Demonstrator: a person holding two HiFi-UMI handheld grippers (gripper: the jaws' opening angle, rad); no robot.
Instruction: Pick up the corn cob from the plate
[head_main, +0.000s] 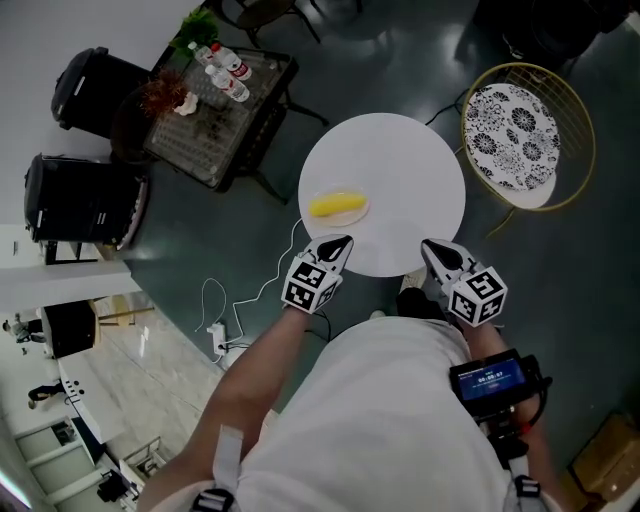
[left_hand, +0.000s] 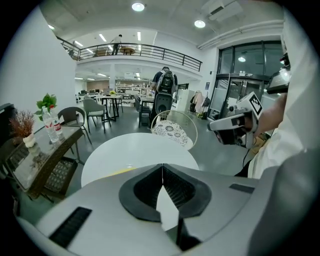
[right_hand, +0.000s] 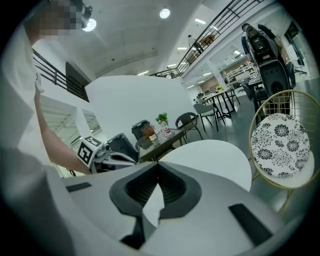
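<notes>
A yellow corn cob (head_main: 336, 206) lies on a small white plate (head_main: 361, 211) at the near left of a round white table (head_main: 400, 160). My left gripper (head_main: 342, 242) hovers just short of the plate at the table's near edge, its jaws shut and holding nothing. My right gripper (head_main: 428, 246) is over the near right edge, also shut and holding nothing. In the left gripper view the shut left gripper (left_hand: 162, 167) points across the table (left_hand: 135, 150), and only a yellow sliver of the corn cob (left_hand: 118, 171) shows above it. The right gripper (right_hand: 158, 164) in its own view is shut too.
A gold wire chair with a patterned cushion (head_main: 515, 125) stands right of the table. A wicker side table (head_main: 215, 110) with bottles and plants sits at the far left, with black seats (head_main: 90, 200) beside it. A cable and power strip (head_main: 218, 335) lie on the floor.
</notes>
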